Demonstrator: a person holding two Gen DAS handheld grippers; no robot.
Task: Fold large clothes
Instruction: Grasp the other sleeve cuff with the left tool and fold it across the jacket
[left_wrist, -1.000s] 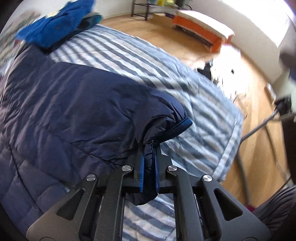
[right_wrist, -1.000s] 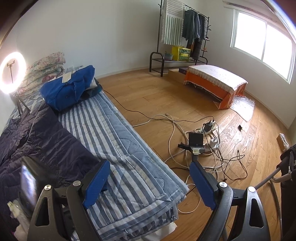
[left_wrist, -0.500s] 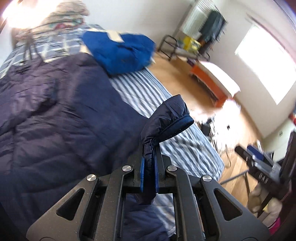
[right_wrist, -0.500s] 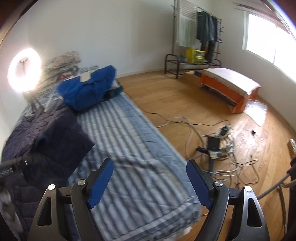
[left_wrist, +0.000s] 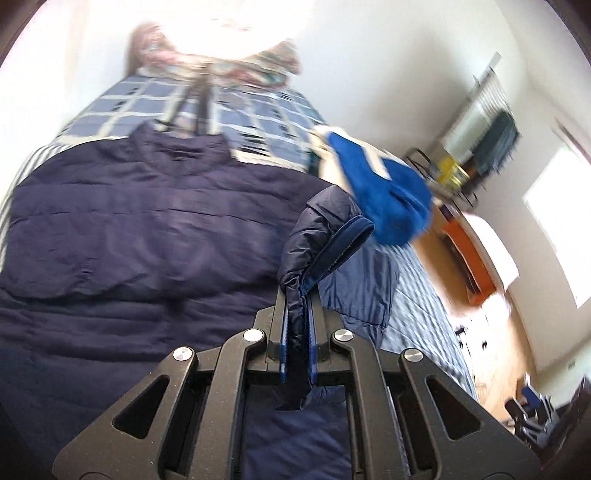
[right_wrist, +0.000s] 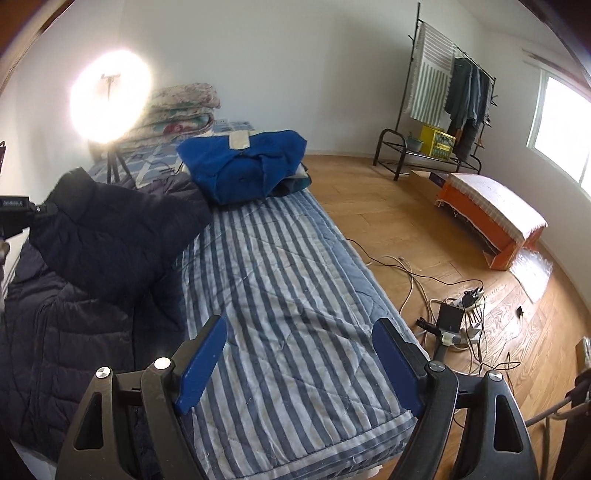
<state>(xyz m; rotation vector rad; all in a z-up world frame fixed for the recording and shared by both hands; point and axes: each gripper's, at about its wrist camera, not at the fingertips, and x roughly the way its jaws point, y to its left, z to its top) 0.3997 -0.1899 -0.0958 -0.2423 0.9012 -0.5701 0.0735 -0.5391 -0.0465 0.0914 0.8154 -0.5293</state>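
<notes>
One blue bundle (right_wrist: 243, 166) beside jacket (right_wrist: 110, 229).

Small white lettering on a black device (right_wrist: 14, 203) at the left edge, too blurred to read

A low bed with a blue-and-white striped quilt (right_wrist: 295, 295) carries a dark navy puffer jacket (right_wrist: 74, 314), a folded bright blue garment (right_wrist: 243, 170) and stacked floral blankets (right_wrist: 181, 110).

ring light (left_wrist: 229, 26) glare washes out the folded quilts (left_wrist: 221, 68); the clothes rack (left_wrist: 491, 140) is motion-blurred
</notes>
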